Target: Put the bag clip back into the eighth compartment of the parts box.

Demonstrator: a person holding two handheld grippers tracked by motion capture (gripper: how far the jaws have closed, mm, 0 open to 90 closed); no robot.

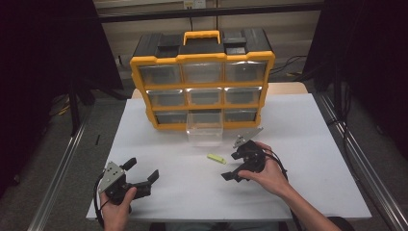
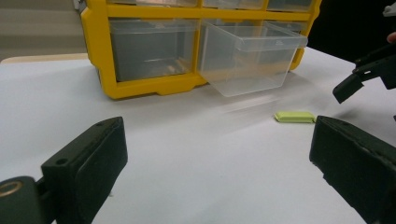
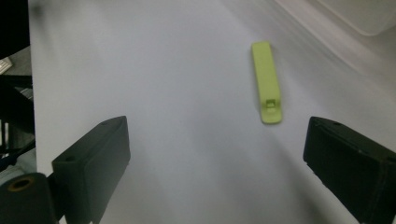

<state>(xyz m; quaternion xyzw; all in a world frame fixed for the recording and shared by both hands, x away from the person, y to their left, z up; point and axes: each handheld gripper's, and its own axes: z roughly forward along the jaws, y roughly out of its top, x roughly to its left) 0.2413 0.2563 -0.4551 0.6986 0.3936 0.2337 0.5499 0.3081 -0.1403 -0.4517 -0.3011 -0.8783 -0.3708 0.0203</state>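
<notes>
While both grippers stand open and empty, the right gripper (image 3: 217, 158) view shows the green clip (image 3: 267, 82) ahead of its right jaw. From the left gripper (image 2: 219, 163), the pulled-out clear drawer (image 2: 250, 58) lies ahead between the jaws.

My right claw (image 3: 217, 168) hangs wide open over the white tabletop (image 3: 154, 93); a lime-green clip (image 3: 267, 81) lies flat at one o'clock, untouched.

My white table (image 1: 159, 144) carries a yellow-framed organizer (image 1: 202, 84) with clear drawers at its far side, its bottom middle drawer (image 1: 205, 129) pulled out toward me.
</notes>
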